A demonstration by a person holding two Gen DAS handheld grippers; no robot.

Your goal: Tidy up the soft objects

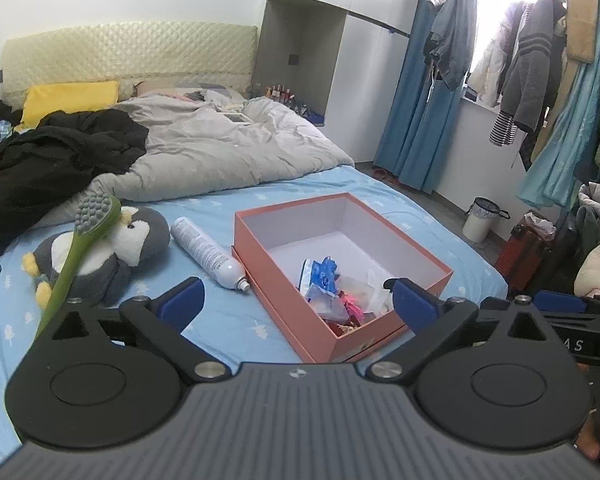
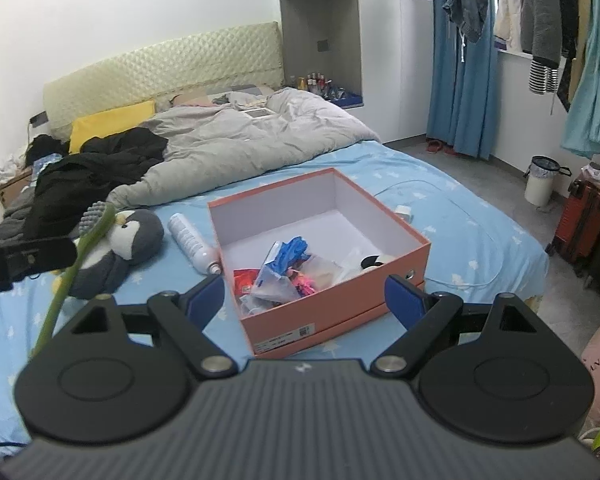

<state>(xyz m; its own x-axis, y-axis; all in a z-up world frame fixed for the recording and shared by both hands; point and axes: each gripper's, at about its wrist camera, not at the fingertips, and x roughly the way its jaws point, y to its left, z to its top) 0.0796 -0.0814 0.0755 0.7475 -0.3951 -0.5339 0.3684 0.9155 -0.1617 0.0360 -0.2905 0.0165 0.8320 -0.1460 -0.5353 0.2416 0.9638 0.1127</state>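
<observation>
Both tools, left (image 1: pixel 296 300) and right (image 2: pixel 306 300), stand spread and empty over the box (image 2: pixel 340 312), so the penguin (image 1: pixel 112 248) seems next, needing a leftward reach.

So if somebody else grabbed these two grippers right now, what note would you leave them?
Left gripper and right gripper: both open, holding nothing, in front of the box.
Orange box sits on the bed, with small packets already inside.
Penguin plush lies left of the box, a green brush across it; a white spray can lies between plush and box.
Left: probably the plush goes in next.
</observation>
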